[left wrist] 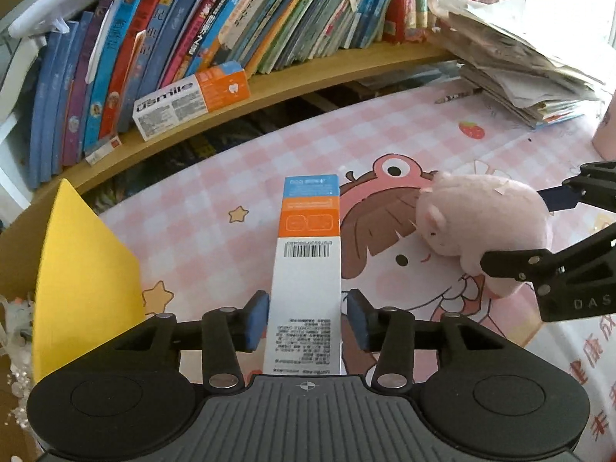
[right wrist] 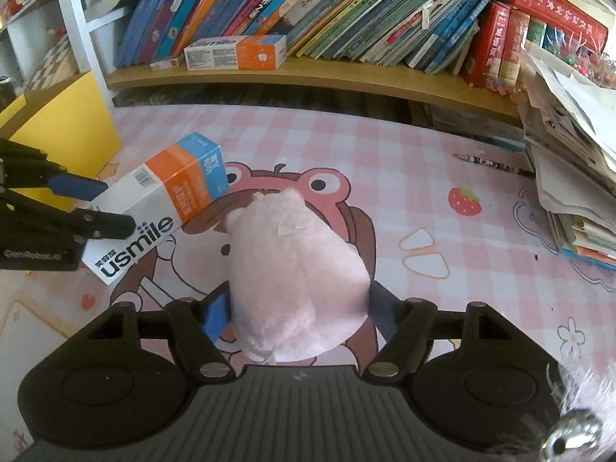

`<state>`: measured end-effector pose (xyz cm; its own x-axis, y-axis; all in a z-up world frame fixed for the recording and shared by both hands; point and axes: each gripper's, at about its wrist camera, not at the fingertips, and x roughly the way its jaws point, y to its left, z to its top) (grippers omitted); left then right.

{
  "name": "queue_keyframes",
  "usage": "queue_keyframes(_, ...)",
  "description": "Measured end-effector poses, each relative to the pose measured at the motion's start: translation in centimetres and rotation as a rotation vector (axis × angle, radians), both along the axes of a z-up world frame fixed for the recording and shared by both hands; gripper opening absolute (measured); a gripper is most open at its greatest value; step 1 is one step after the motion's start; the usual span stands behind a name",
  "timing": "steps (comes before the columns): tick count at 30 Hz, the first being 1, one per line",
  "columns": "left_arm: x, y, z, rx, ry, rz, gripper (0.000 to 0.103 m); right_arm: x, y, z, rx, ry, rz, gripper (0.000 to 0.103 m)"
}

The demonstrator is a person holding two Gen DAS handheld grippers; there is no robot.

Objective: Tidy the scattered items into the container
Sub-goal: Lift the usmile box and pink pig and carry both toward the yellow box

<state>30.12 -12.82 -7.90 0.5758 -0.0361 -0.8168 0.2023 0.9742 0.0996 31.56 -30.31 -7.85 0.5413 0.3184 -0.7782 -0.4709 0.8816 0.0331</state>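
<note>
The left gripper [left wrist: 304,319] has its fingers clamped on a toothpaste box [left wrist: 306,269]. The right gripper [right wrist: 298,308] has its fingers clamped on a pink plush toy [right wrist: 292,269], just right of the box above the tabletop [right wrist: 442,161].

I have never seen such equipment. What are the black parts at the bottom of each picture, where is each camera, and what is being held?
No robot is here: a person carries two hand-held grippers, each with a wide-angle camera looking forward along its two fingers. The black parts are the grippers themselves.

In the left camera's picture, the left gripper has its blue pads on either side of a long toothpaste box; whether they press it I cannot tell. In the right camera's picture, the right gripper squeezes a pink plush toy.

Underneath lies a pink checked table mat. A yellow box, probably the container, stands at the left.
</note>
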Motion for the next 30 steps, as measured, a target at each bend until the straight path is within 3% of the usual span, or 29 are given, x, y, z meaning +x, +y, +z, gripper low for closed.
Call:
queue_keyframes(5,0.7,0.2,-0.4,0.002,-0.005,0.012,0.046,1.0,0.8,-0.2,-0.029,-0.025,0.035,0.08)
queue_keyframes(15,0.3,0.7,-0.8,-0.092,-0.001,0.021,0.038,1.6,1.2,-0.5,-0.021,-0.001,0.051,0.061)
queue_keyframes(20,-1.4,0.8,0.4,-0.17,-0.023,0.034,0.038,0.8,0.1,0.6,0.065,0.028,0.029,0.06)
queue_keyframes(26,-3.5,0.9,1.8,-0.259,-0.05,0.05,0.038,-0.9,-0.3,1.9,0.085,0.024,0.023,0.06)
queue_keyframes(30,-5.6,0.8,2.9,-0.275,-0.073,0.058,0.038,-2.4,-0.8,2.9,0.096,0.021,0.029,0.06)
